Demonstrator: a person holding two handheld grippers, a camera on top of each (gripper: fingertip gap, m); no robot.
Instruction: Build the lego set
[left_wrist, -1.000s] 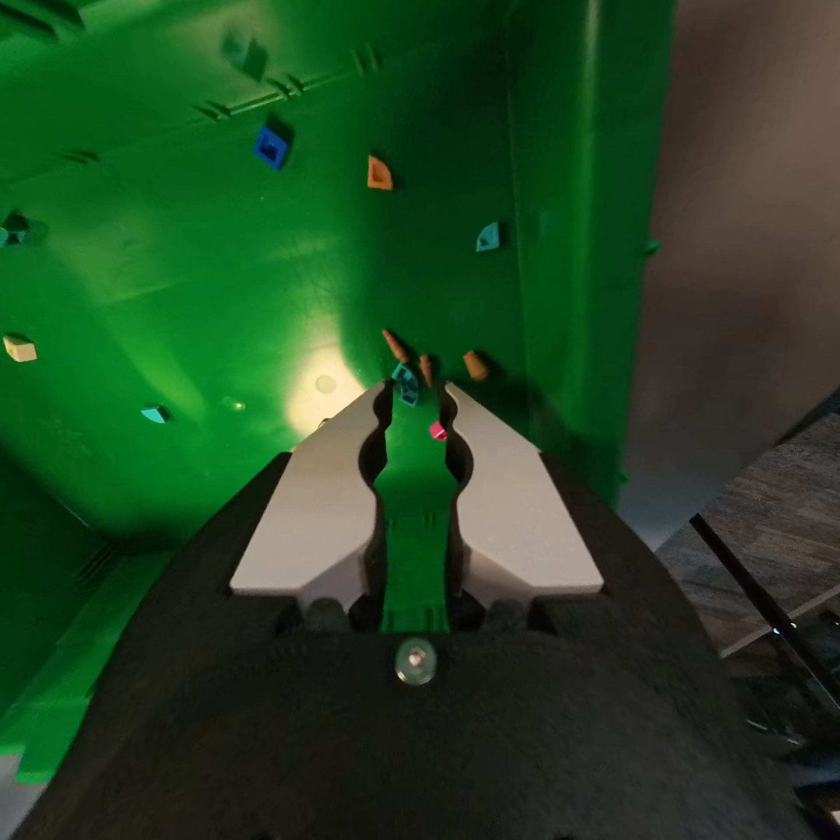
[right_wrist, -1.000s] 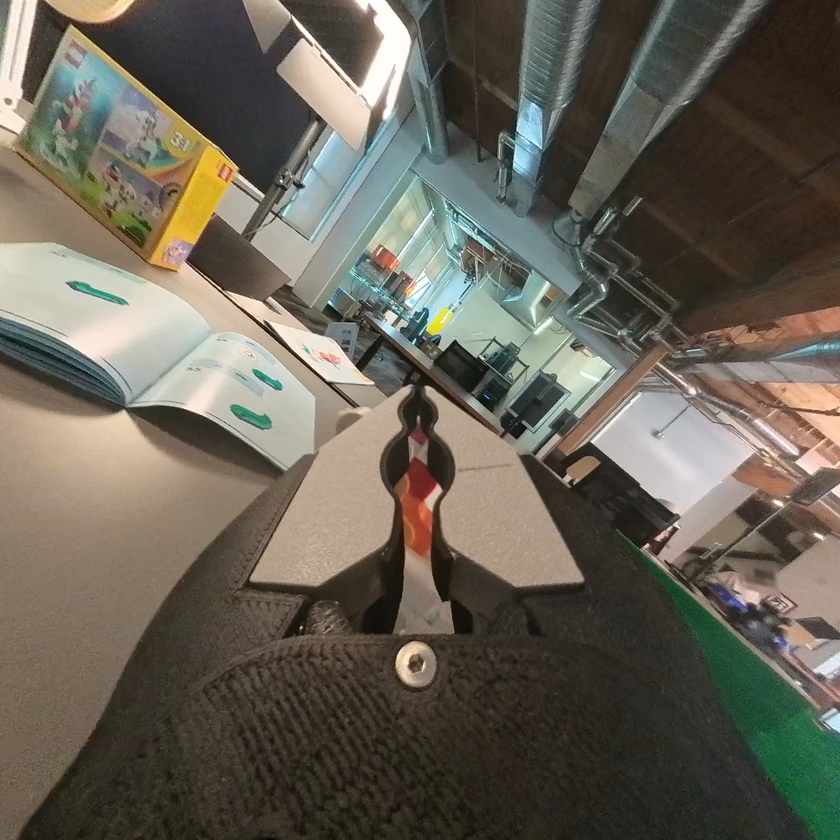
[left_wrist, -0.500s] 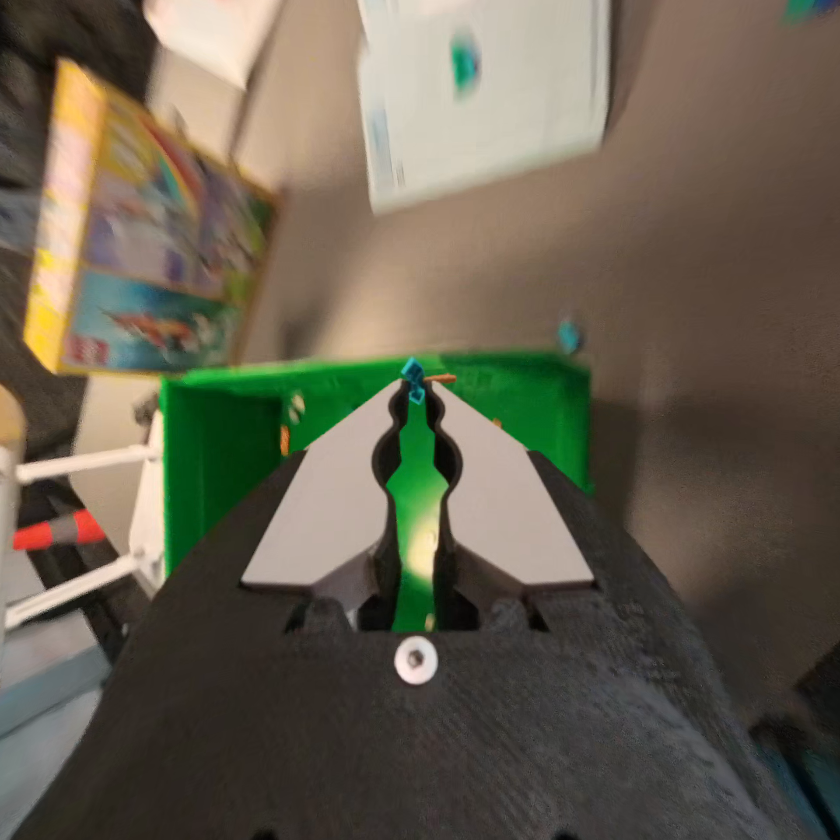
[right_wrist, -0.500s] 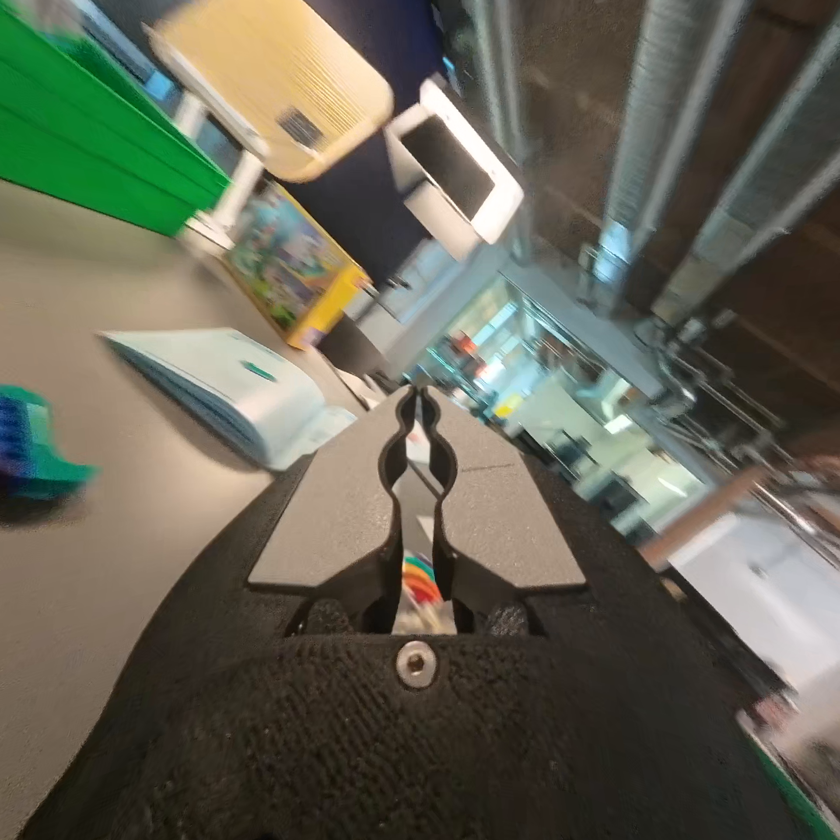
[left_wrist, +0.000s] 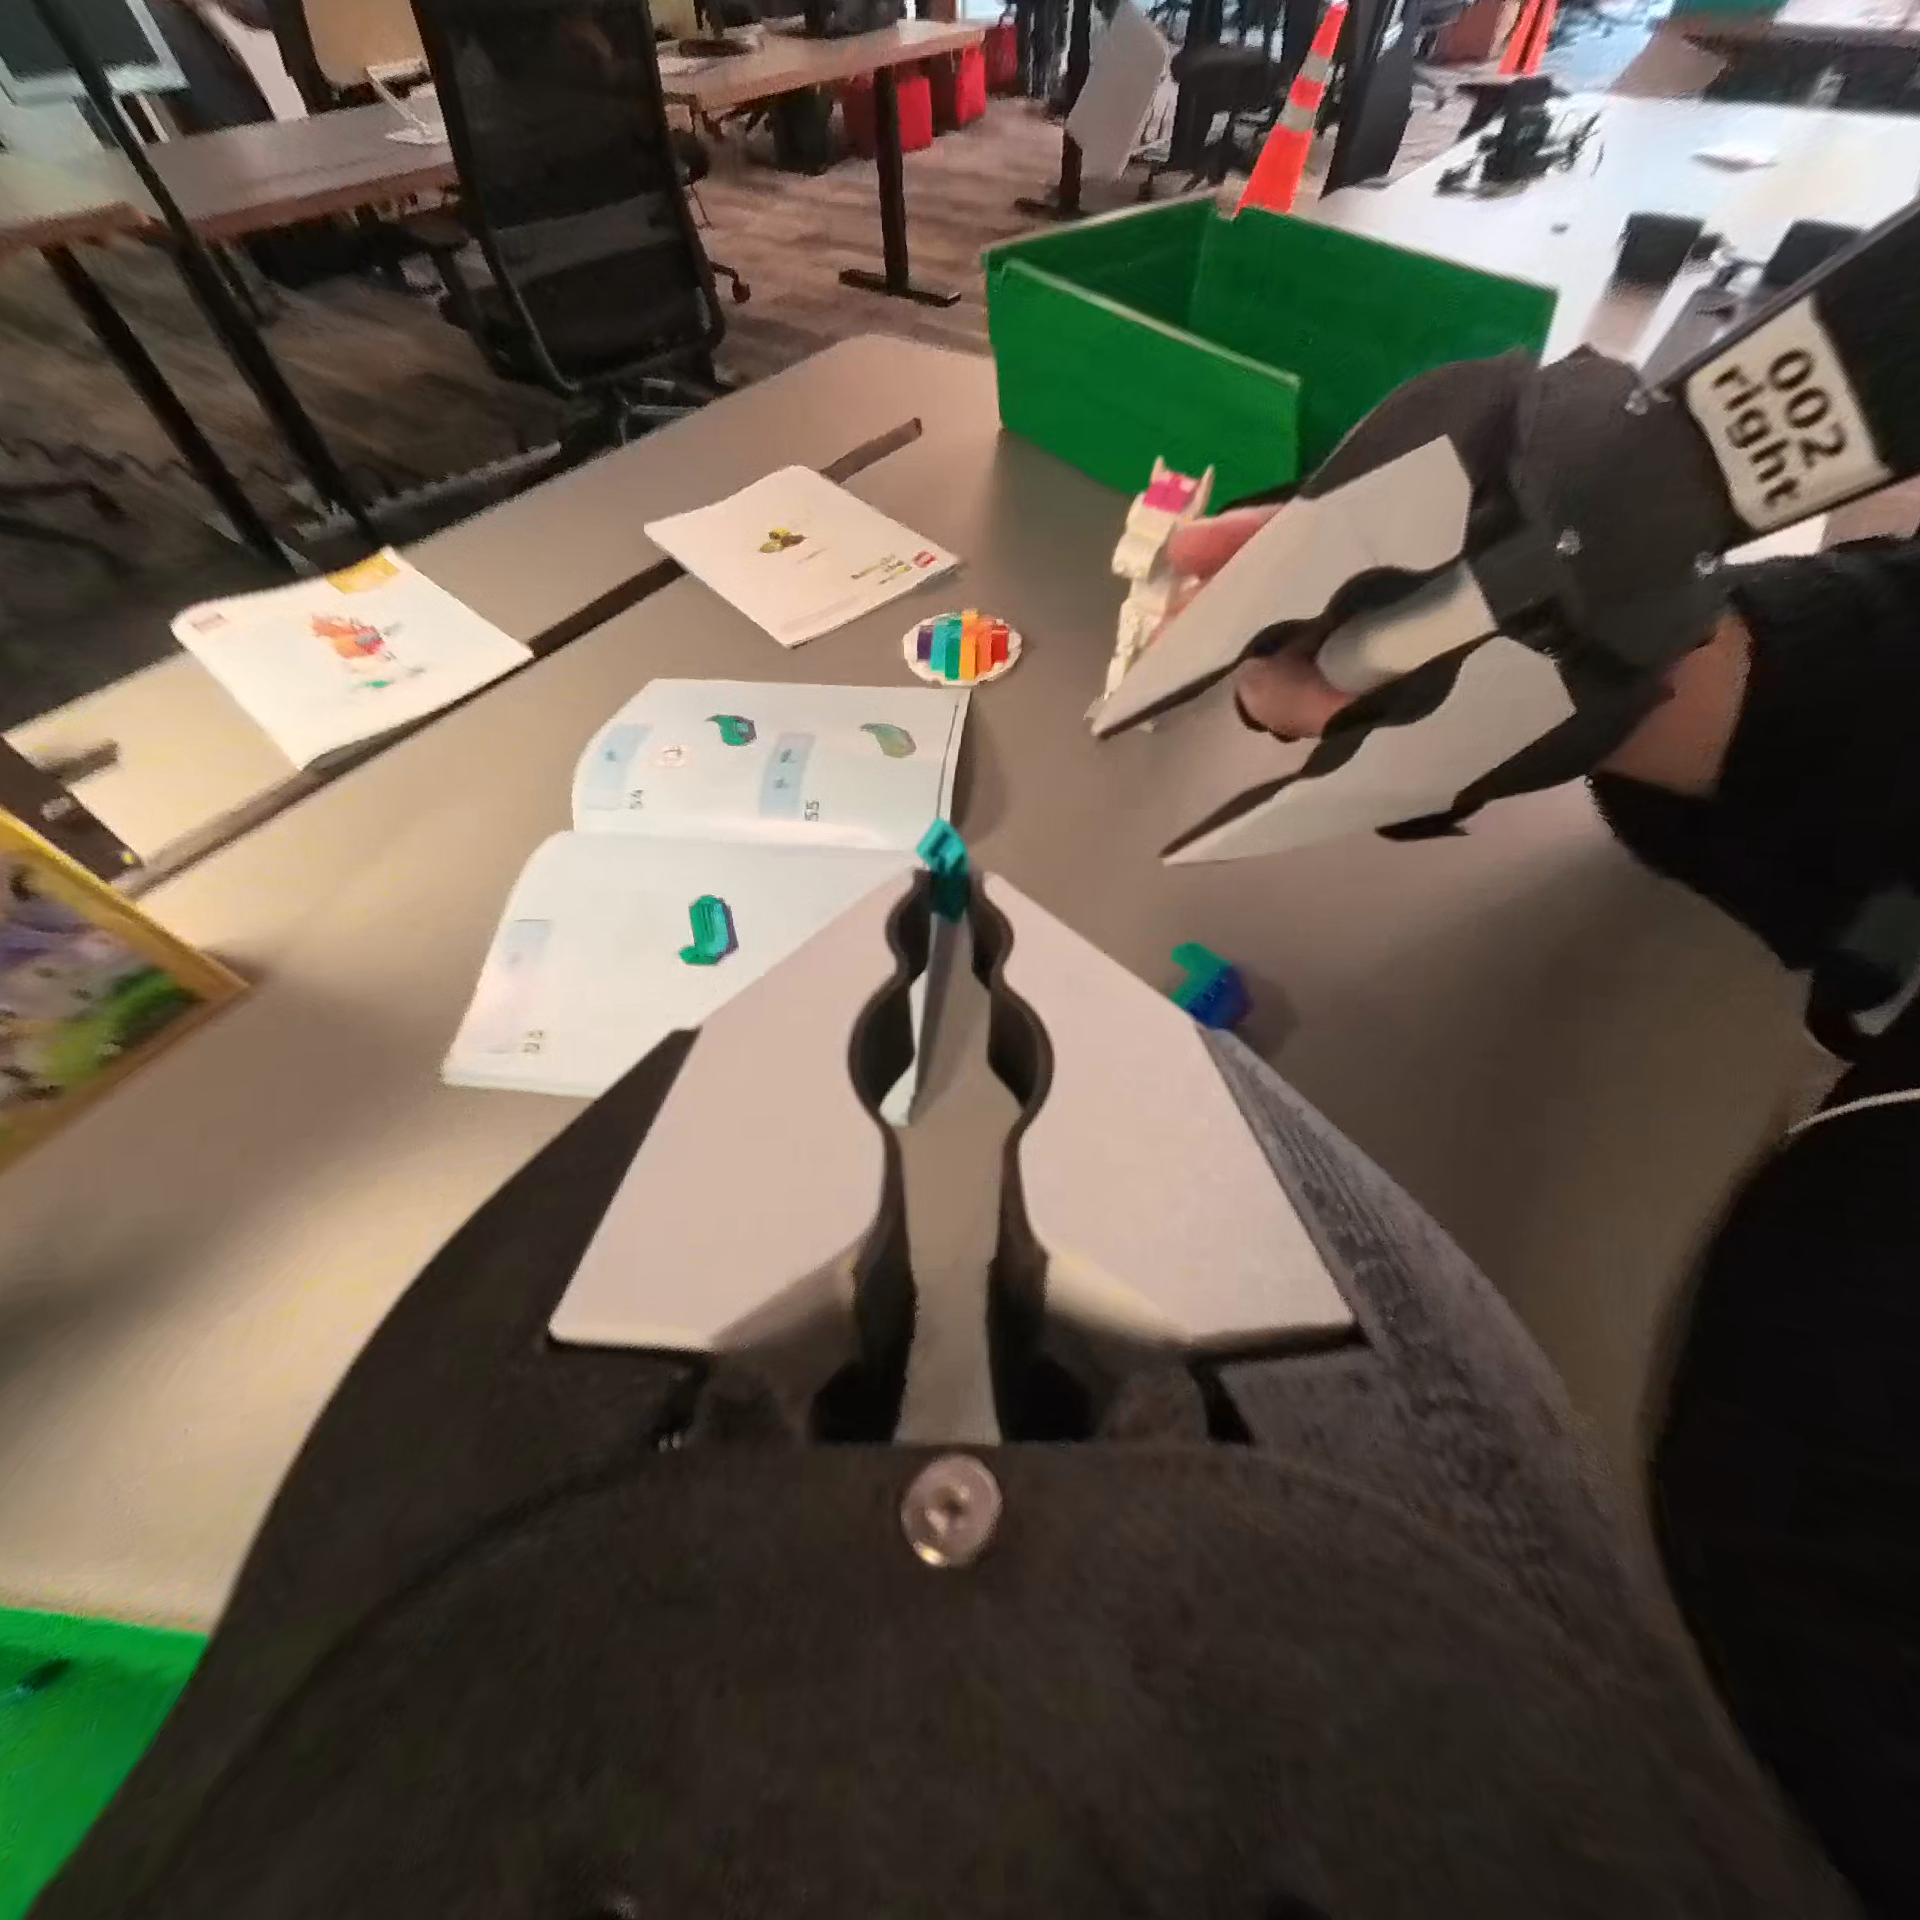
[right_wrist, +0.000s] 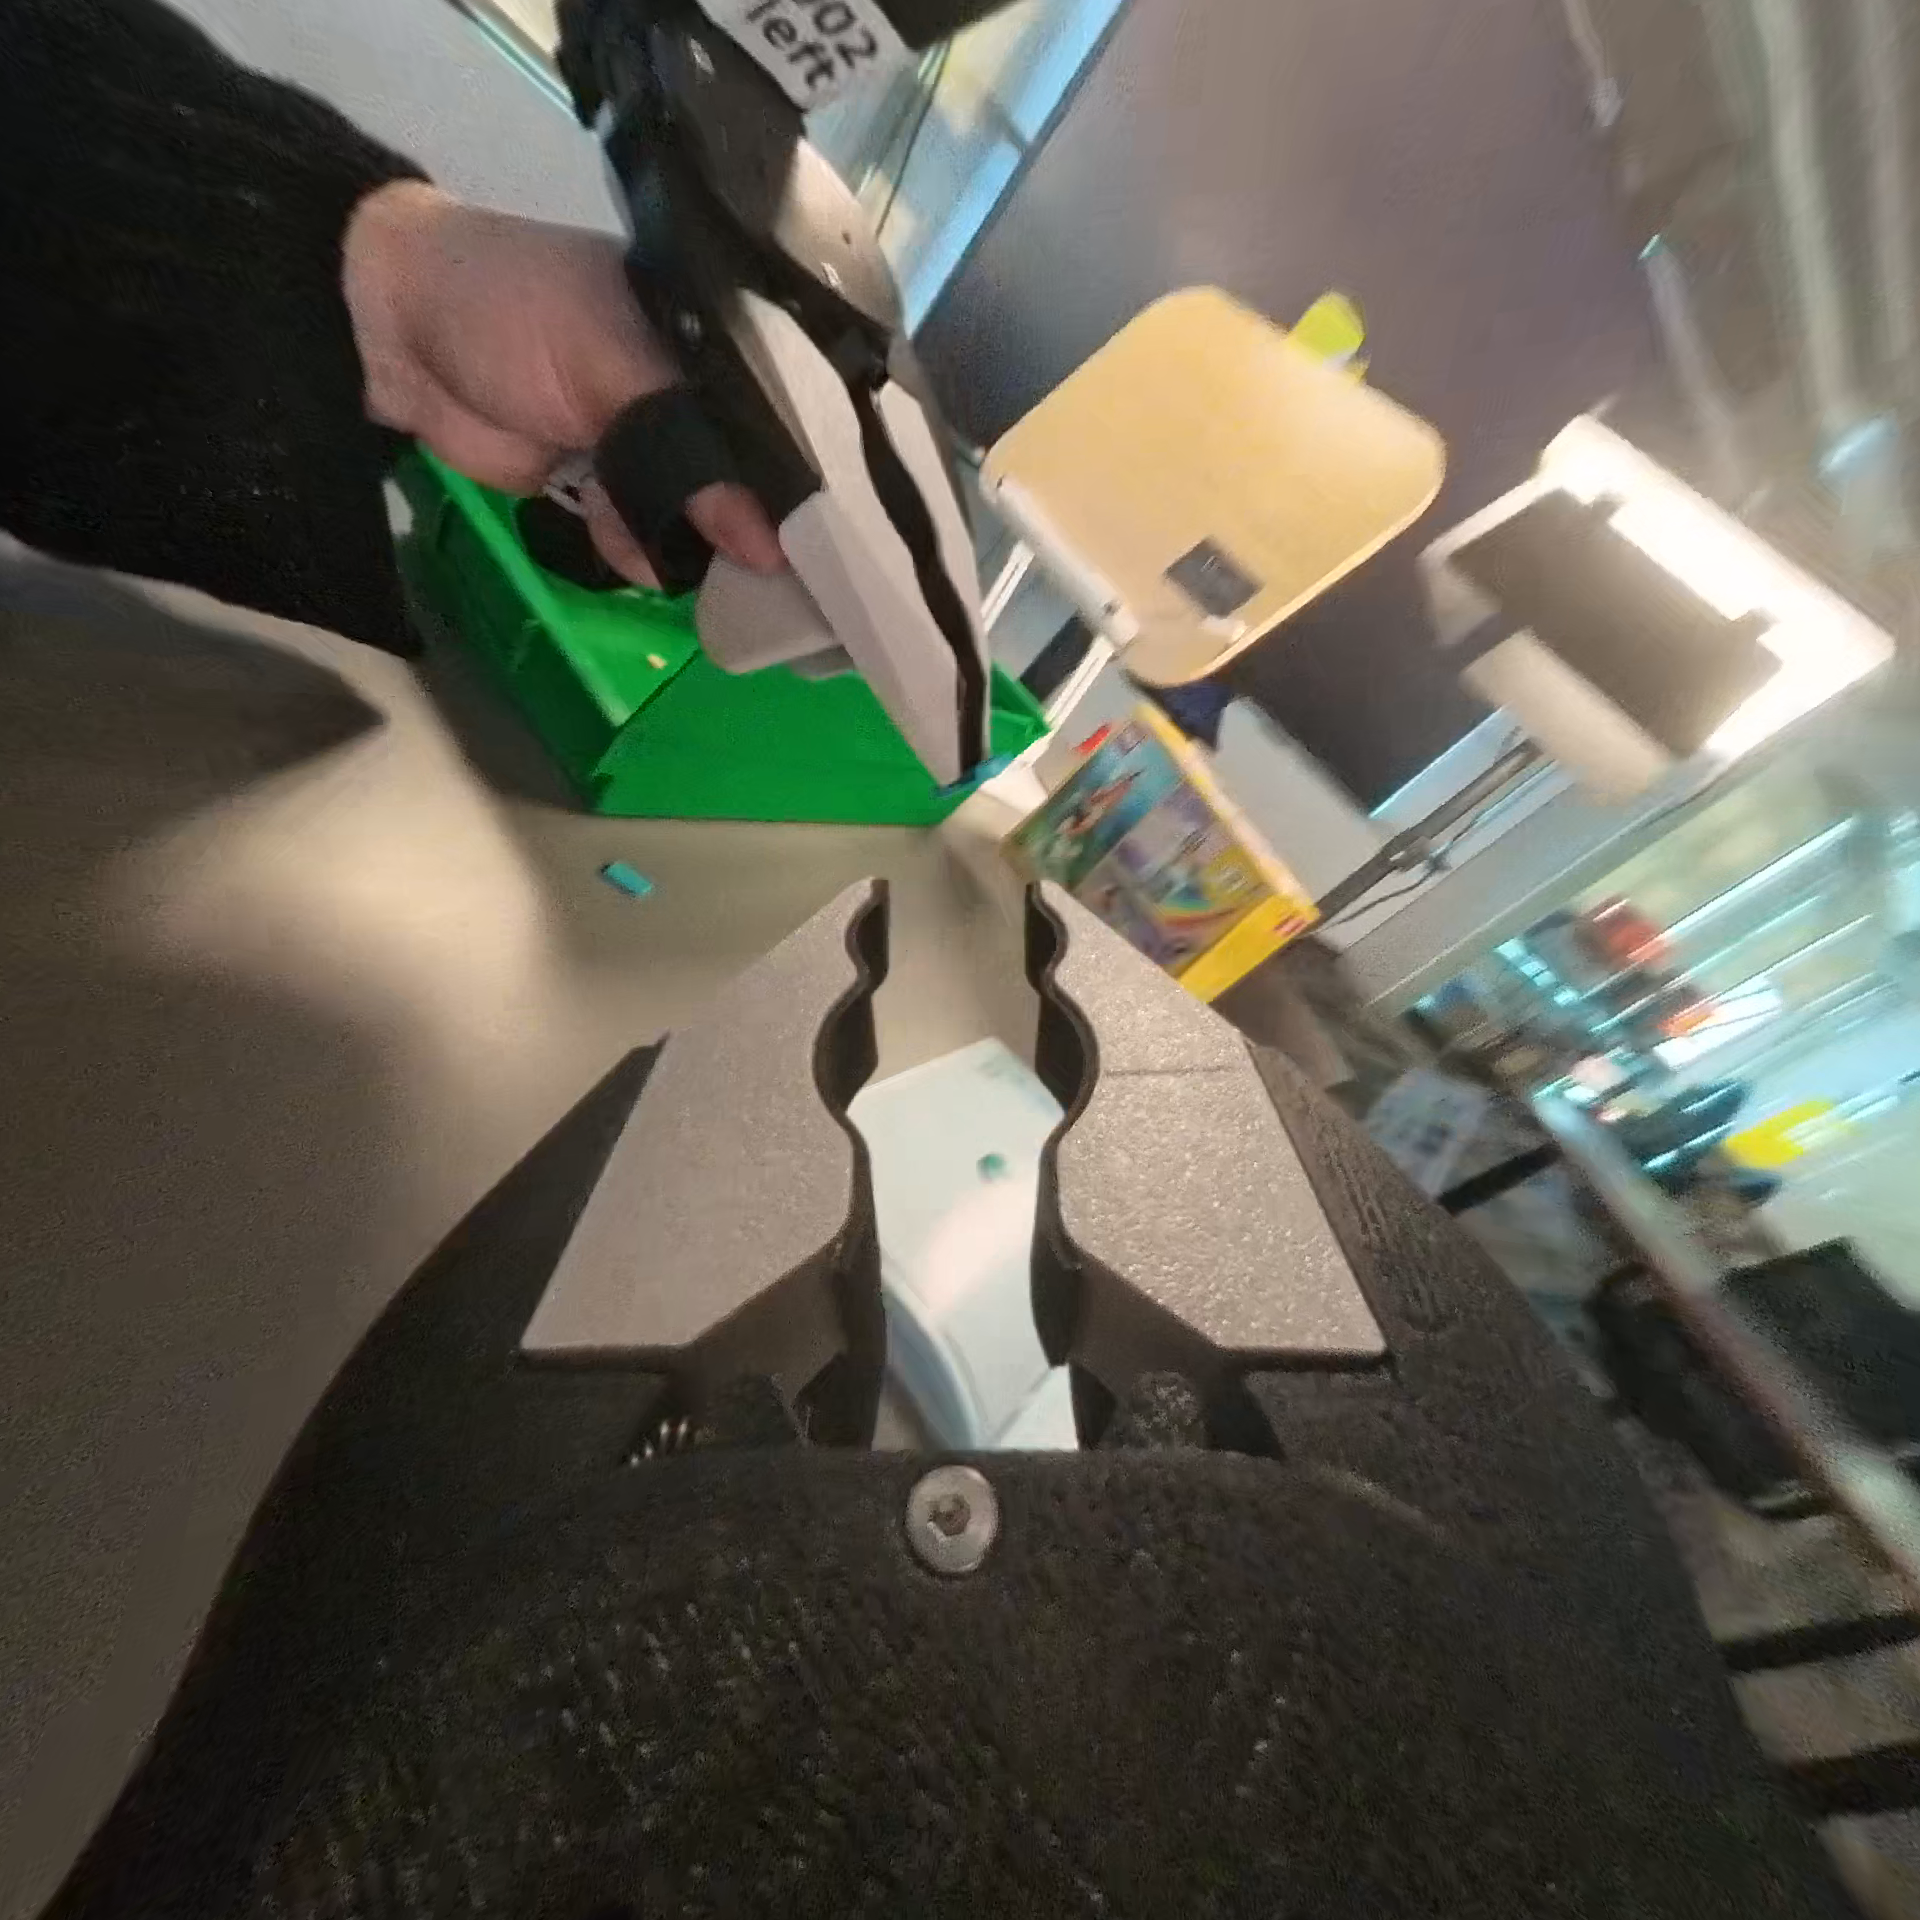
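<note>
My left gripper (left_wrist: 943, 883) is shut on a small teal piece (left_wrist: 943, 864) and holds it above the open instruction booklet (left_wrist: 727, 883). It also shows in the right wrist view (right_wrist: 961, 769), tips pointing down in front of a green bin (right_wrist: 748, 748). My right gripper (right_wrist: 954, 899) is open and empty; in the left wrist view (left_wrist: 1132, 795) it hangs at the right over the table. A teal and blue partial build (left_wrist: 1208, 984) lies on the table between both grippers. A loose teal piece (right_wrist: 627, 881) lies near the bin.
A white unicorn figure (left_wrist: 1148, 582), a round plate of coloured pieces (left_wrist: 963, 649) and a second green bin (left_wrist: 1143, 364) stand at the back. Two closed booklets (left_wrist: 800, 566) (left_wrist: 348, 655) lie beyond. The yellow set box (left_wrist: 83, 997) is at the left. My hands' fingertips stand some 4 cm from each other.
My left gripper rose out of the green bin with the teal piece and swung over the table. My right gripper went from shut to open and turned toward the bin.
</note>
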